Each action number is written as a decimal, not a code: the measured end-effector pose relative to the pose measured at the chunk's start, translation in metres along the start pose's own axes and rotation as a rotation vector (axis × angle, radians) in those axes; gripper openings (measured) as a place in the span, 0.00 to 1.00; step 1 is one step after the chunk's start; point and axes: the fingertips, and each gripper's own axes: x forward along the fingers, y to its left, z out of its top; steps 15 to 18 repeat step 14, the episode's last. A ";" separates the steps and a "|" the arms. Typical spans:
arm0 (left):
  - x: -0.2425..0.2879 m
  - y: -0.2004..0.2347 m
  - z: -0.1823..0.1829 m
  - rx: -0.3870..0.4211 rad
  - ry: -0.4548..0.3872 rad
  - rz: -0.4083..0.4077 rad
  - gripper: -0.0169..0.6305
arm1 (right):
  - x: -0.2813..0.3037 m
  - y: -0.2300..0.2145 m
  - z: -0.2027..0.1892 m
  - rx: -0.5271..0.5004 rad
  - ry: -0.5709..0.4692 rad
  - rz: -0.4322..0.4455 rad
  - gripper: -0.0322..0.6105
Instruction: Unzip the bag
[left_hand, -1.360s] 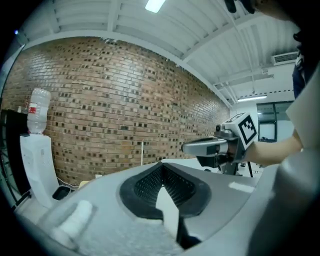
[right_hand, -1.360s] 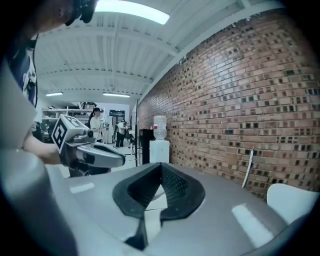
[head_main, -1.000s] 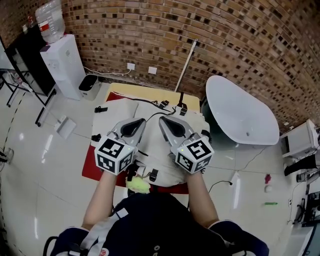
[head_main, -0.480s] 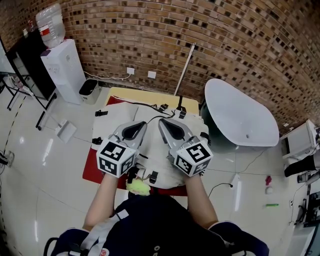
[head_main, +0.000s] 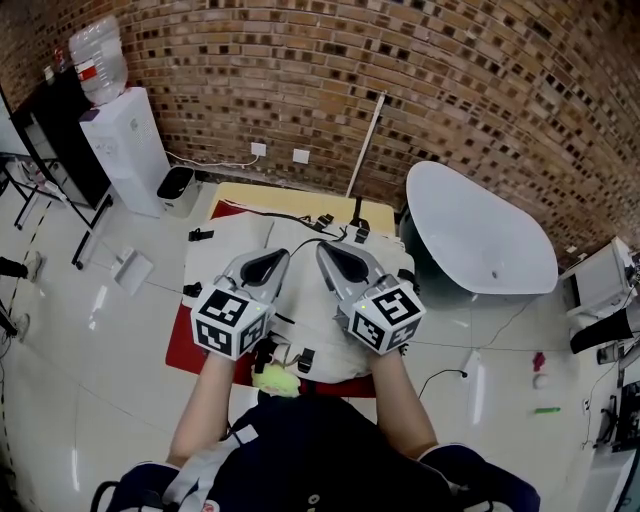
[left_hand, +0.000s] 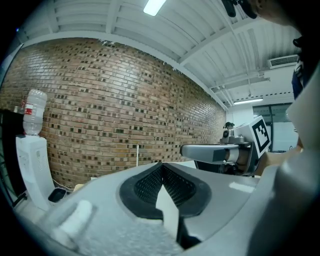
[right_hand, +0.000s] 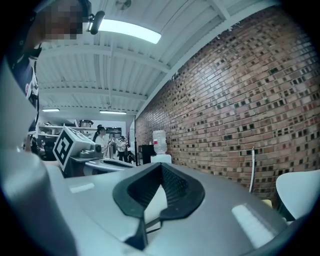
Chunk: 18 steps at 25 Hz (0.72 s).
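Observation:
A white bag (head_main: 312, 312) with black straps and buckles lies flat on a red mat (head_main: 188, 342) in the head view. A yellow-green fuzzy thing (head_main: 275, 378) sits at the bag's near edge. My left gripper (head_main: 283, 252) hovers over the bag's left half. My right gripper (head_main: 322, 246) hovers over its right half, and the two tips point toward each other. Both are shut with nothing between their jaws. In the left gripper view the left gripper (left_hand: 161, 165) has its pads together, and so does the right gripper (right_hand: 161, 166) in its own view. The zipper is not visible.
A white water dispenser (head_main: 128, 140) stands at the back left by a black cabinet (head_main: 55, 125). A white oval table (head_main: 478, 232) is close on the right. A white pole (head_main: 366, 138) leans on the brick wall. Cables run over the glossy floor.

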 end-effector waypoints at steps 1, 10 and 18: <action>0.000 0.000 0.000 0.001 0.000 -0.001 0.03 | 0.000 0.000 0.000 -0.001 0.000 0.001 0.06; 0.001 0.000 0.001 0.006 0.005 -0.002 0.03 | 0.000 0.000 0.004 -0.004 -0.007 0.007 0.06; -0.001 -0.001 0.001 0.009 0.007 -0.004 0.03 | 0.001 0.002 0.006 -0.003 -0.012 0.008 0.06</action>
